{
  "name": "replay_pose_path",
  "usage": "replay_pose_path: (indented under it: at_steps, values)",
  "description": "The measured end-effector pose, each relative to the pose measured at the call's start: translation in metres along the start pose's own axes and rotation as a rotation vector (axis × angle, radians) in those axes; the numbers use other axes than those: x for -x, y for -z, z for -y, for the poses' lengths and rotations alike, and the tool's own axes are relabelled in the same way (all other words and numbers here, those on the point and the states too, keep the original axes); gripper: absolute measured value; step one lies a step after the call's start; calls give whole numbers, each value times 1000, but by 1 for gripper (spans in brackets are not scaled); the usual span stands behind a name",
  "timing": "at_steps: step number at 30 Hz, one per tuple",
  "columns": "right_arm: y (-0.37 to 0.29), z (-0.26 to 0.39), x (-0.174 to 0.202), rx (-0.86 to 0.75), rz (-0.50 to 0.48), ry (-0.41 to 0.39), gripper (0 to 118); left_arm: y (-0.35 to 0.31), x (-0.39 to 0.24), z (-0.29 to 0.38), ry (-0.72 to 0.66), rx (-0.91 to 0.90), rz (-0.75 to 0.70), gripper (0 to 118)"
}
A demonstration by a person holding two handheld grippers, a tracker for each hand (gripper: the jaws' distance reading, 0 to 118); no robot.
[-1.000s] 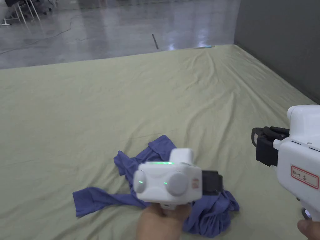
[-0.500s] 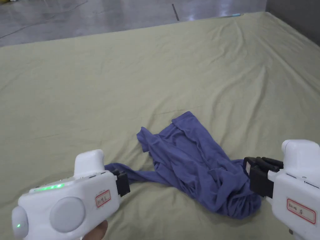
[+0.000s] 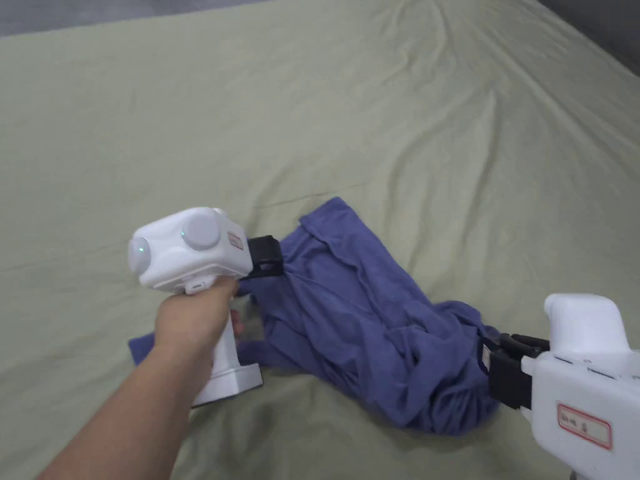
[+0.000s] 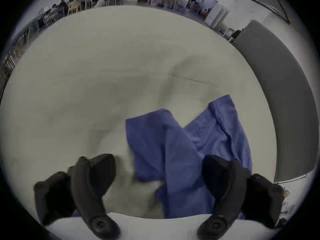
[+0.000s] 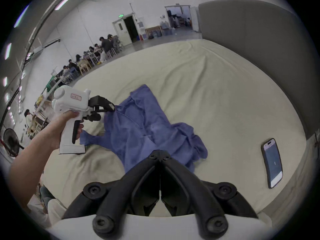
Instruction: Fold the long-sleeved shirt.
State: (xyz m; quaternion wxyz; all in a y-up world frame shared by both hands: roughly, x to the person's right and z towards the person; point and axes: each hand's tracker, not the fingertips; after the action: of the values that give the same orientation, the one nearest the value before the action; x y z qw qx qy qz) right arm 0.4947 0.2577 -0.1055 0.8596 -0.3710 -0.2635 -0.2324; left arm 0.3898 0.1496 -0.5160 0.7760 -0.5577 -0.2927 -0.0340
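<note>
A wide pale-green sheet [image 3: 387,112] covers the work surface, creased in long soft ridges, with a grey wall panel [image 5: 259,41] along one side and a phone [image 5: 271,162] lying face up near the sheet's edge. In the background of the right gripper view, people sit at tables across a large hall.

The long-sleeved shirt [image 3: 369,319], blue-purple, lies in a crumpled heap on the sheet toward the near side, its body bunched and one sleeve trailing out beneath the person's left hand [image 3: 194,315]. The left gripper [image 4: 155,178] is at the heap's upper-left edge with its jaws spread wide, cloth lying between them but not pinched. The right gripper [image 5: 160,154] sits at the heap's near right end, its jaws closed tip to tip (no cloth appears to be caught between them, though the tips lie right against the fabric).

By my reading, folding has not begun: nothing is spread flat, no sleeve is laid in, no crease is made. Straightening the shirt out comes first, then every fold remains.
</note>
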Motion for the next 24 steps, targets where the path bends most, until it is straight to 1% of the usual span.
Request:
replay_pose_path:
  at_steps: [1, 2, 3, 4, 5, 6, 7, 8, 9, 10, 11, 12, 13, 14, 15, 16, 17, 18, 19, 20, 21, 22, 23, 24]
  values:
    - [4, -2, -5, 24, 20, 2, 3, -1, -7, 3, 43, 1, -76, 106]
    - [8, -5, -10, 55, 48, 3, 3, -6, -13, 7, 139, -34, -81, 95]
    - [13, -8, -15, 78, 64, 6, 3, -13, -19, 7, 231, -70, -128, 73]
    - [18, -10, -22, 92, 66, 19, 3, -21, -20, 10, 271, -97, -147, 33]
    - [22, -14, -29, 111, 59, 43, 3, -39, -25, 21, 273, -123, -153, 5]
    - [27, -20, -36, 131, 42, 78, 3, -52, -21, 26, 221, -145, -24, 5]
    - [30, -26, -42, 133, 21, 115, 3, -65, -18, 32, 180, -167, 0, 5]
    - [33, -32, -47, 128, 4, 136, 3, -76, -18, 38, 174, -186, -11, 5]
    - [40, -39, -51, 134, -19, 139, 7, -79, -11, 25, 185, -208, -14, 5]
    - [46, -46, -53, 159, -48, 153, 33, -87, -11, 27, 192, -217, 3, 5]
    - [54, -53, -56, 195, -51, 170, 97, -96, -10, 30, 195, -230, 19, 5]
    - [67, -57, -57, 234, -90, 204, 118, -104, -10, 33, 198, -235, 30, 5]
    - [79, -58, -59, 300, -99, 251, 115, -106, -15, 39, 205, -243, 35, 5]
    - [91, -55, -55, 218, -100, 326, 116, -112, -16, 42, 219, -262, 30, 5]
    - [111, -53, -53, 291, -106, 369, 118, -118, -16, 45, 218, -271, 39, 5]
    - [109, -54, -52, 328, -113, 402, 118, -122, -16, 47, 212, -278, 44, 6]
    - [120, -51, -49, 372, -85, 429, 118, -126, -17, 53, 206, -282, 46, 5]
    - [133, -47, -42, 417, -41, 426, 113, -130, -15, 55, 205, -285, 38, 5]
    - [143, -43, -36, 453, -17, 396, 98, -133, -12, 56, 186, -292, 37, 5]
    - [146, -44, -44, 480, 0, 350, 67, -137, -6, 56, 156, -297, 42, 5]
    - [143, -43, -41, 449, 21, 310, 50, -142, -2, 59, 110, -301, 56, 5]
    - [140, -42, -36, 416, 65, 262, 26, -146, 5, 61, 68, -305, 68, 5]
    - [130, -41, -32, 362, 94, 225, 24, -151, 13, 61, 20, -311, 79, 5]
    - [121, -40, -35, 328, 28, 220, 24, -155, 21, 62, -10, -311, 85, 6]
